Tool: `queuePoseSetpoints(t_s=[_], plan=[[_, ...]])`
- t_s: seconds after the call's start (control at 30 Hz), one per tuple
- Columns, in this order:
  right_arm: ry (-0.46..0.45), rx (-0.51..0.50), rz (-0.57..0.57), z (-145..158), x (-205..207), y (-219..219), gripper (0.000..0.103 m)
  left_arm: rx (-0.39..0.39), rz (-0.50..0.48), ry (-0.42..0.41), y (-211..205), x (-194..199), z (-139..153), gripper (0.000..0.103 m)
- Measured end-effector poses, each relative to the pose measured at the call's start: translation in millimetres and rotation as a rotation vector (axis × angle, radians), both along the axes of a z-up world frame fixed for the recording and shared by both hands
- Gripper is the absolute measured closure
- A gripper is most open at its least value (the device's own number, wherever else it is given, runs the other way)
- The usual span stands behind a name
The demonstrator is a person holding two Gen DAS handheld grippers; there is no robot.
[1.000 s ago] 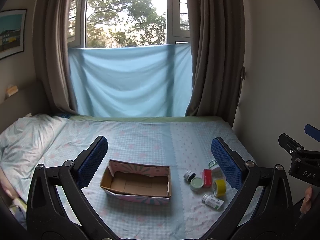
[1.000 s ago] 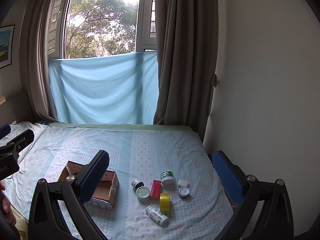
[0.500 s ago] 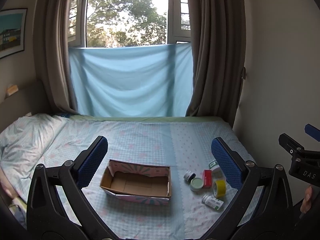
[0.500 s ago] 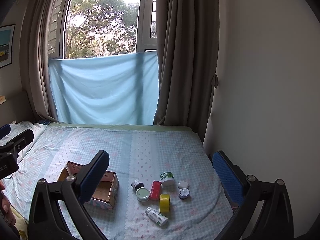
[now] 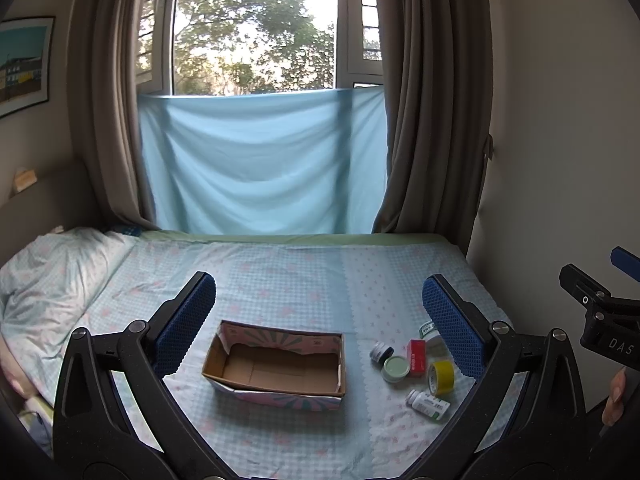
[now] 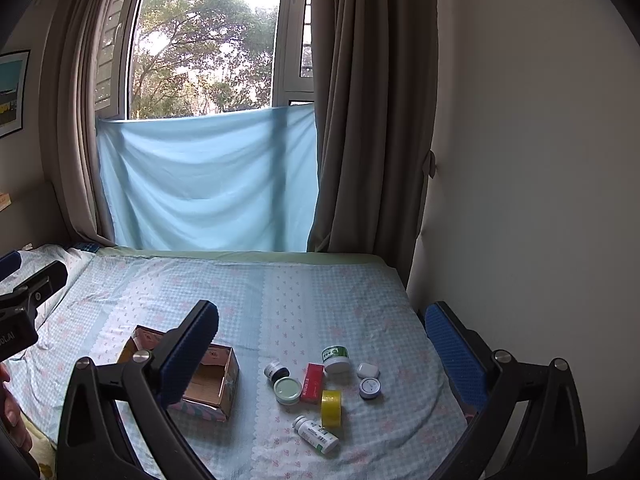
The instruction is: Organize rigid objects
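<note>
An empty open cardboard box (image 5: 276,364) (image 6: 208,384) sits on the bed. Right of it lie several small items: a yellow tape roll (image 6: 331,402) (image 5: 441,377), a red box (image 6: 312,382), a white pill bottle on its side (image 6: 315,434) (image 5: 428,400), a pale green lid jar (image 6: 287,390), a dark jar (image 6: 276,371), a green-capped jar (image 6: 335,358), a white case (image 6: 368,369) and a blue-lidded jar (image 6: 369,387). My left gripper (image 5: 320,316) is open above the box. My right gripper (image 6: 320,344) is open above the items. Both are empty.
The bed (image 6: 280,300) has a light blue checked sheet, with a pillow (image 5: 52,276) at the left. A wall (image 6: 520,160) runs along the bed's right edge. Curtains and a window with a blue cloth (image 5: 260,160) stand behind.
</note>
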State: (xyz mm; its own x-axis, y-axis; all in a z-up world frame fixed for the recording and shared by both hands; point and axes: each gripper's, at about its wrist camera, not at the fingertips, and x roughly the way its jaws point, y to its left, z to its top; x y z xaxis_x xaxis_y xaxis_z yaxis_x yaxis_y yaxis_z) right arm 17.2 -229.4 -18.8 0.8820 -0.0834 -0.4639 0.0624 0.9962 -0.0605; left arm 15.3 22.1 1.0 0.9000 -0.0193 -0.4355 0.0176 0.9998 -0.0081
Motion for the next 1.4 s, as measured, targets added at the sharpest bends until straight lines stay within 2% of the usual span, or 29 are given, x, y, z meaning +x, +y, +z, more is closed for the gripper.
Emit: queuePoseSetpoints(t_s=[0.43, 0.6, 0.73, 0.83, 1.13, 1.4], plan=[[0.03, 0.035, -0.047, 6, 3, -7, 0.0, -0.014, -0.017, 0.06, 13, 18, 3, 0.001], [0.053, 0.025, -0.085, -2, 3, -17, 0.0, -0.041, -0.056, 0.103, 6, 32, -19, 0.001], [0.119, 0.043, -0.116, -20, 13, -41, 0.0, -0.044, -0.076, 0.185, -15, 50, -44, 0.001], [0.164, 0.057, -0.127, -39, 27, -61, 0.0, -0.006, -0.103, 0.223, -40, 63, -70, 0.001], [0.365, 0.1, -0.121, -115, 106, -119, 0.0, 0.079, -0.155, 0.439, -120, 128, -175, 0.001], [0.575, 0.079, -0.157, -225, 184, -157, 0.0, 0.114, -0.169, 0.633, -156, 196, -291, 0.001]])
